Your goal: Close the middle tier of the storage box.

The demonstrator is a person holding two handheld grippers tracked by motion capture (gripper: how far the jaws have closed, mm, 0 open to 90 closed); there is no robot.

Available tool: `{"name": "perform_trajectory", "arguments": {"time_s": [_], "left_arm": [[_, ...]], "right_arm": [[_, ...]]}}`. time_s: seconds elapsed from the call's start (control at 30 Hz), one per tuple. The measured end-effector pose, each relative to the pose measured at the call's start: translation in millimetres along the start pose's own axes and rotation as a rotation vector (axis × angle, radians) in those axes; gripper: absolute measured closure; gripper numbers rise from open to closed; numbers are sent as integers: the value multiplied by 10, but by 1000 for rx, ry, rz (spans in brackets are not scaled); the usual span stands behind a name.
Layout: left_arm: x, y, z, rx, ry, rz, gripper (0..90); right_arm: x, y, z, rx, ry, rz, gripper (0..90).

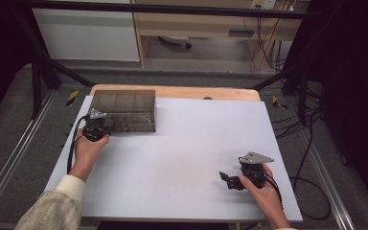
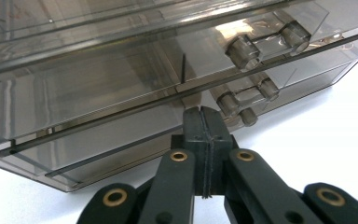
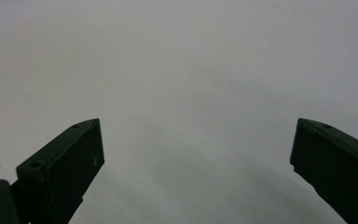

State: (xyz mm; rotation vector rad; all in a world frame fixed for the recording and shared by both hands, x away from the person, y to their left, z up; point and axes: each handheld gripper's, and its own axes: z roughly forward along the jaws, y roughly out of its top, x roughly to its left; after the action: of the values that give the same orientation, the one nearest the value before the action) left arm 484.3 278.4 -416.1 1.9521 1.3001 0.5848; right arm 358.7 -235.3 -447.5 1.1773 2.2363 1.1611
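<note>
Right now my left gripper (image 2: 203,114) sits fully closed, seemingly holding nothing, against the smoky plastic drawer box (image 2: 121,84); pushing could slide it. My right gripper (image 3: 193,149) rests wide open, empty.

Glossy smoke-tinted clear plastic drawer box (image 2: 121,84), matt black plastic tongs (image 2: 204,122), smooth matt white tabletop (image 1: 187,153)

Both black tools, left tool (image 1: 106,128) and right tool (image 1: 226,179), carry grey three-cornered plates, brass-ringed pivots and trailing black cables; the left arm wears a pale patterned sleeve (image 1: 52,208) with a white cuff.
</note>
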Motion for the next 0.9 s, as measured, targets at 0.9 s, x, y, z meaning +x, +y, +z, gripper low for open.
{"name": "perform_trajectory", "arguments": {"time_s": [0.9], "left_arm": [[-27, 11, 20, -19, -1, 5, 900]], "right_arm": [[4, -5, -10, 15, -9, -6, 31]]}}
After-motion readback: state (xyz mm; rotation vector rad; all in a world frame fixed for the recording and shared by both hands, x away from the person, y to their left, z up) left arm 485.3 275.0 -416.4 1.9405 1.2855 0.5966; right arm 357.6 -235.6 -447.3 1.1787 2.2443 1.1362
